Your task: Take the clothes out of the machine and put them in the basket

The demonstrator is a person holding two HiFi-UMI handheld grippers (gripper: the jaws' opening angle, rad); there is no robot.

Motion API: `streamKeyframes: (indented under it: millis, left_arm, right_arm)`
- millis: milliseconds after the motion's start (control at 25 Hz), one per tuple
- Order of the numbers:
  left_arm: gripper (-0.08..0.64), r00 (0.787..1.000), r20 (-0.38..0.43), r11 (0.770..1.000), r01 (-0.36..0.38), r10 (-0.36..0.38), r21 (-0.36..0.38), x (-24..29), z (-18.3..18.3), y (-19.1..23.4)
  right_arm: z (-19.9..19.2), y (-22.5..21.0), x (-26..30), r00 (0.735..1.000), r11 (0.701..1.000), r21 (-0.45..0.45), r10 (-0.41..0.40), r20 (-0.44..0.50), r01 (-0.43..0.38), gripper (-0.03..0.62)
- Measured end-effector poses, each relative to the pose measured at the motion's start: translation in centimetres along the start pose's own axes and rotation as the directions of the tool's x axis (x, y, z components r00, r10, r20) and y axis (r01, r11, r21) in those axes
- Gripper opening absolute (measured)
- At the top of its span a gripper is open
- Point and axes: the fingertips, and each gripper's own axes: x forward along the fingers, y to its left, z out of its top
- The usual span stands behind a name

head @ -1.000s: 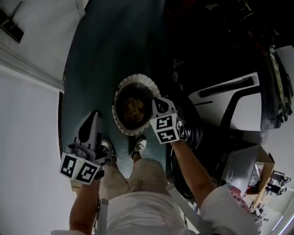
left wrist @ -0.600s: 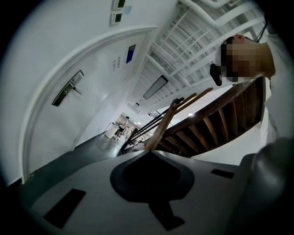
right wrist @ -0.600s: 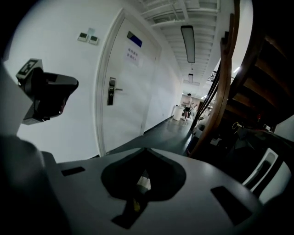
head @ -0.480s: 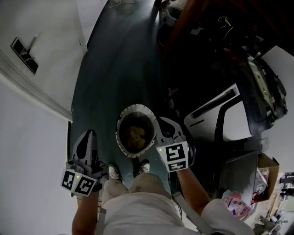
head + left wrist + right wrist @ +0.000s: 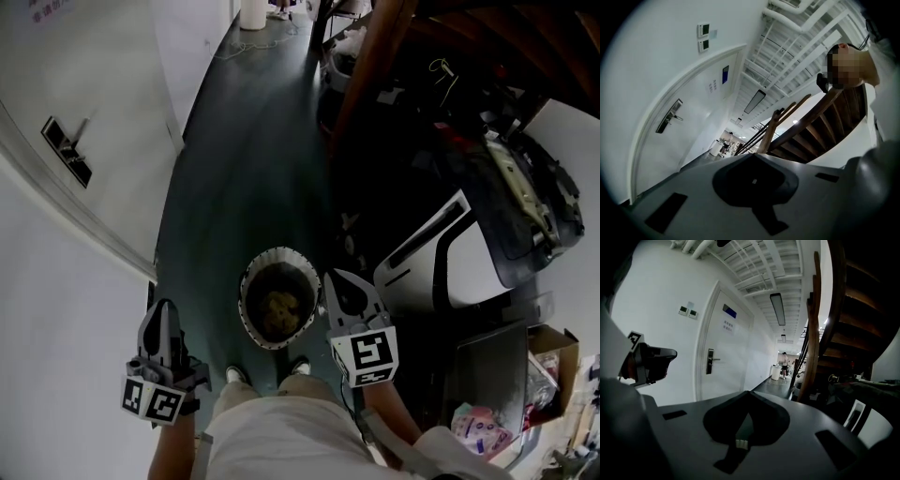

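Head view shows the left gripper [image 5: 165,309] and the right gripper [image 5: 334,281] held up near the person's waist, each with its jaws pressed together and nothing between them. Below, by the feet, the basket [image 5: 251,281] already holds a brownish garment [image 5: 279,307]. Further right stands the white machine [image 5: 441,267]. I judge one drop is finished; the next move calls for turning to the machine, spreading the jaws and reaching inside.
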Motion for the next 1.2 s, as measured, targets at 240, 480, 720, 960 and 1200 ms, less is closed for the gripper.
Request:
streamKeyframes:
  millis: [240,480,720,960,1200]
  left_arm:
    - [0.014,0.999,0.017,0.999,-0.034,0.033,0.013,-0.5,0.4,-0.5]
    - [0.014,0.999,0.028,0.999,-0.036,0.036,0.007,0.5,-0.5,-1.2]
    - [0.014,0.999,0.024,1.000,-0.029,0.029,-0.005,1.3,-1.0,-1.2]
    - [0.014,0.999,0.024,1.000,-0.030,0.030,-0.006,1.9,-0.9,-0.6]
    - [0.014,0.999,0.023,1.000,-0.022,0.022,-0.003,2.6,-0.5,-0.1]
  right_arm:
    - [1.1,-2.0,-2.2,0.999,1.000,-0.013,-0.019,0.037,0.019,0.011]
    - [1.0,-3.5,-2.7,0.999,0.999,-0.023,-0.021,0.037,0.022,0.012]
    - [1.2,-3.7,-2.1,0.999,1.000,0.003,-0.007,0.048,0.007,0.011]
    - [1.8,-3.5,-1.6,0.998,1.000,0.008,-0.010,0.057,0.009,0.011]
    - [2.3,-3.7,-1.2,0.998,1.000,0.009,-0.026,0.063,0.025,0.011]
